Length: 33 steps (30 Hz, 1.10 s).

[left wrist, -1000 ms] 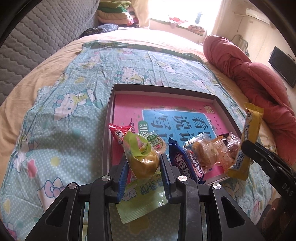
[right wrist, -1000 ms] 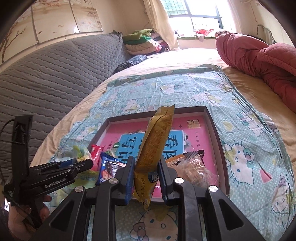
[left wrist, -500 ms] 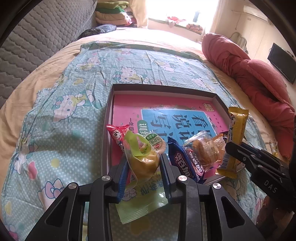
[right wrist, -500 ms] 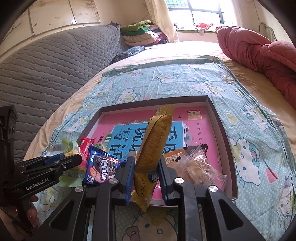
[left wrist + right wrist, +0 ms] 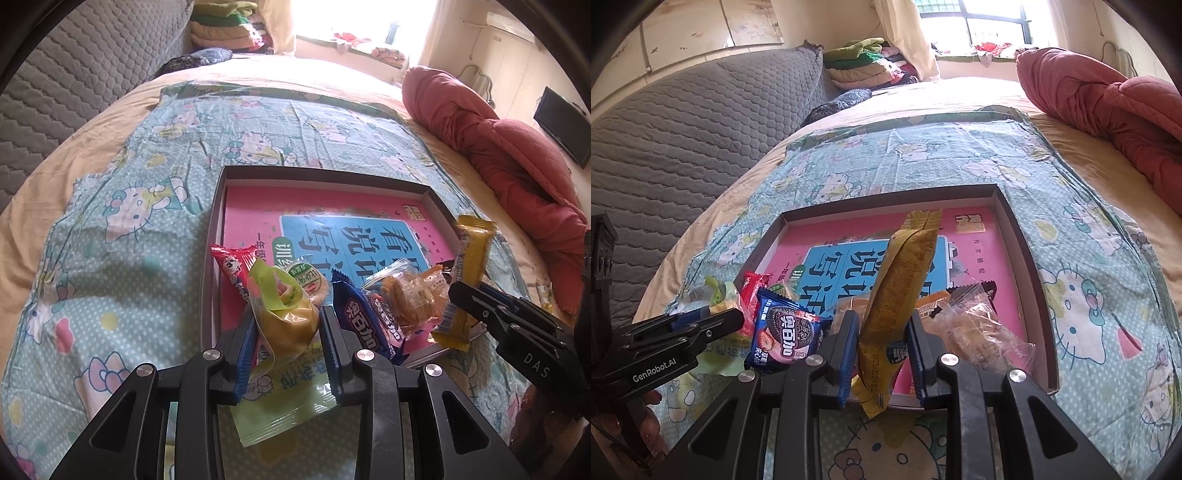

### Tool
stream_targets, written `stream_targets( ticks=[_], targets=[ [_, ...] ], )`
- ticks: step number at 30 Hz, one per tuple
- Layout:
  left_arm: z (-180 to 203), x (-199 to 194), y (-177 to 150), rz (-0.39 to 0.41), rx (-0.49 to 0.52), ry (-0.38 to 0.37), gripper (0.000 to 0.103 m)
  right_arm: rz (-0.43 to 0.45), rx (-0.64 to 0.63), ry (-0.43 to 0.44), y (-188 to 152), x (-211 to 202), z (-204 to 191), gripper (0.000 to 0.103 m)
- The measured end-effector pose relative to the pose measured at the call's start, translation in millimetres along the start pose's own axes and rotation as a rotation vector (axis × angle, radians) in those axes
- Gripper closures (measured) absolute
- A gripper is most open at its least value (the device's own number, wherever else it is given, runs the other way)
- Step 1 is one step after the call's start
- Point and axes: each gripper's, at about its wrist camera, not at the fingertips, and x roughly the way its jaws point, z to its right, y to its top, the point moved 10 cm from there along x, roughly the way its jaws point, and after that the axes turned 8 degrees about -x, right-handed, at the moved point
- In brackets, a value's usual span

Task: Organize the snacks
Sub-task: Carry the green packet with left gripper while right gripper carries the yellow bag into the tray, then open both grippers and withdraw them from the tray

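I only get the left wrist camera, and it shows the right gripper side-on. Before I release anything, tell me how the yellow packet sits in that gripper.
Observer: The right gripper is shut on the yellow packet, one pad on each flat face, gripping near its lower end.
Operator: Describe the lower end.
Observer: It hangs below the fingers, in front of the near rim of the tray.
Operator: Report what lies right of the fingers.
Observer: A clear-wrapped snack lies there; the tray's near right corner beyond it shows bare pink floor.
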Motion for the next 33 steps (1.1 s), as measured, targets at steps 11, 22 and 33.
stream_targets(
  ticks=[11, 22, 33],
  targets=[
    [1, -2, 1, 0.002, 0.001, 0.002, 0.068, 0.009, 0.007, 0.000, 1, -5, 1, 0.071],
    [-1, -19, 6, 0.036, -0.003, 0.010, 0.050, 0.074, -0.025, -0.007, 9, -36, -5, 0.059],
    [-2, -64, -3, 0.063, -0.010, 0.020, 0.036, 0.138, -0.060, -0.052, 10, -78, -8, 0.038]
  ],
)
